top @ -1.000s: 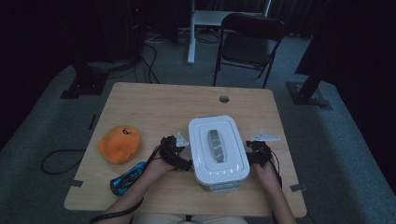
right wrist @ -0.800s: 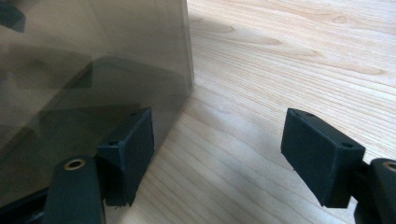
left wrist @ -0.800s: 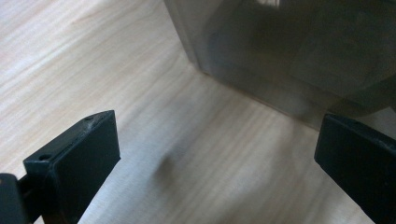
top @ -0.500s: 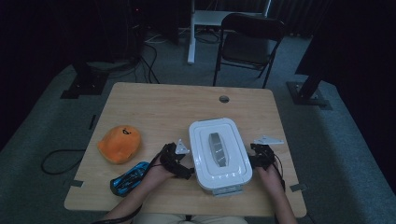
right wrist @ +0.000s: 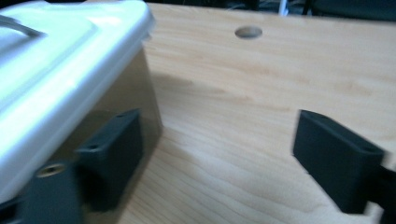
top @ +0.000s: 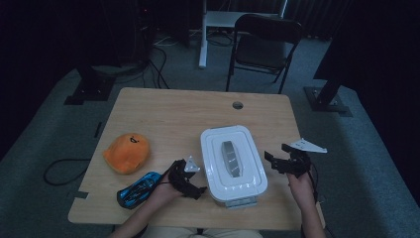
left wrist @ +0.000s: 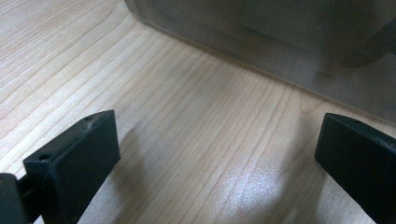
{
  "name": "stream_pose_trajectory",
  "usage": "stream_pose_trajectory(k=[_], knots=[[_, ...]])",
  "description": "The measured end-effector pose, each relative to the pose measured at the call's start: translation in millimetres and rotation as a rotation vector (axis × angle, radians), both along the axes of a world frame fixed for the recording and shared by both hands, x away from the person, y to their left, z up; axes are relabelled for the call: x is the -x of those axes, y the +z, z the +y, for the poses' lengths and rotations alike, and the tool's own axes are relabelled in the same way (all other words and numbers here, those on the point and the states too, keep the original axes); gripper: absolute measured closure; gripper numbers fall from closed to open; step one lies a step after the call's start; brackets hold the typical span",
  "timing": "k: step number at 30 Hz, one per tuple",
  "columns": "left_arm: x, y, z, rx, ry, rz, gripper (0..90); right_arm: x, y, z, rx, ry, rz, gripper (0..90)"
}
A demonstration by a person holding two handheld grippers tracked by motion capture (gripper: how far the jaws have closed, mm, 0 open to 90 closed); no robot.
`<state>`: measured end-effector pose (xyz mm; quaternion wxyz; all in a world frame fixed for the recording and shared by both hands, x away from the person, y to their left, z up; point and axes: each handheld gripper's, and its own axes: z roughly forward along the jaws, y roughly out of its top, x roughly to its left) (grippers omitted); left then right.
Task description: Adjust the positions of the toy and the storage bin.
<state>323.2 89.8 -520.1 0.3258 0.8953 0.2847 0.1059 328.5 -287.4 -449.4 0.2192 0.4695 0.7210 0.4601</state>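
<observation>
Dim wooden table (top: 168, 119): one lidded box (top: 232, 161), two spread, empty tongs, left (top: 194, 184) and right (top: 271, 162); one orange toy (top: 126, 152), perhaps plush.

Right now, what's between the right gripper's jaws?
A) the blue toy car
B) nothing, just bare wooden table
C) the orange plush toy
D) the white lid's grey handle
B: in the right gripper view the right gripper has its jaws standing wide apart over the bare light wooden table, with the white-lidded translucent plastic storage box off beside one jaw, not between them.
</observation>
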Motion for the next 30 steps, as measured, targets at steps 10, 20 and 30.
stream_pose_trajectory(k=[10, 20, 30], knots=[[5.5, -4.2, 3.7, 0.026, -0.002, -0.037, 0.6, 23.9, 41.9, 23.2, -0.024, 0.091, -0.094, 14.6], [11.2, -4.5, 7.3, 0.030, -0.035, -0.039, 0.6, 42.8, 69.1, 59.1, 0.001, 0.202, -0.059, 12.1], [19.8, -4.6, 12.0, 0.030, -0.046, -0.040, 0.6, 50.8, 74.4, 87.7, -0.004, 0.273, -0.060, 15.1]])
